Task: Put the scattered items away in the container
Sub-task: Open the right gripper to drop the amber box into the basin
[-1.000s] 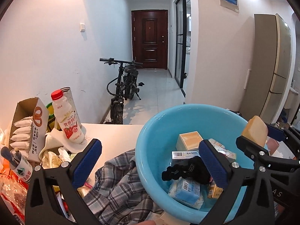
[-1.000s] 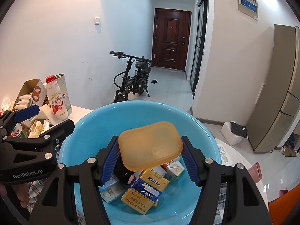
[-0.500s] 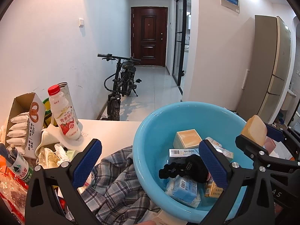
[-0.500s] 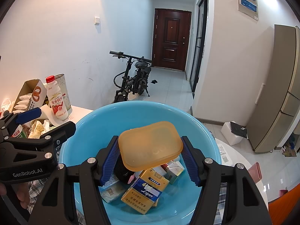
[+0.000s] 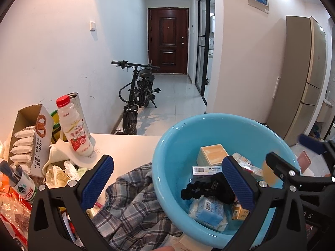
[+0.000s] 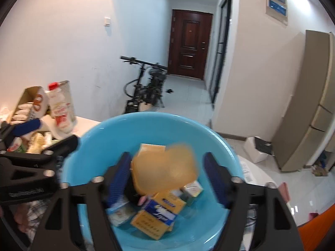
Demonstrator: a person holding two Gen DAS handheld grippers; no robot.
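The orange soap-shaped lid (image 6: 165, 168), blurred, sits between my right gripper's (image 6: 167, 179) jaws over the blue basin (image 6: 94, 138). The jaws are spread wide, with a clear gap on the right side; I cannot tell whether the left pad touches the lid. From the left wrist camera only an orange smear (image 5: 270, 172) shows behind the right gripper's finger (image 5: 280, 165).

The basin (image 5: 167, 146) stands on the white surface (image 5: 129, 146), and it holds a tan box (image 5: 212, 154), a white RAISON carton (image 5: 206, 169), a black scrunchie (image 5: 207, 189), a blue-and-white packet (image 5: 209, 211) and, seen from the right wrist, a yellow-and-blue Liqun cigarette pack (image 6: 155, 215).

My left gripper (image 5: 167, 179) hangs with its jaws wide apart and nothing between them, one pad outside the basin's left wall, the other over its contents. A plaid shirt (image 5: 129, 200) lies crumpled against the basin's left side, under that gripper. Farther left are a red-capped milk drink bottle (image 5: 73, 129), a metal tin (image 5: 78, 106) behind it, an open cardboard pretzel box (image 5: 31, 133) of white sachets, crumpled tissue (image 5: 60, 167) and a green-labelled bottle (image 5: 23, 186). An electric bicycle (image 5: 138, 96) stands by the hallway wall beyond the surface.
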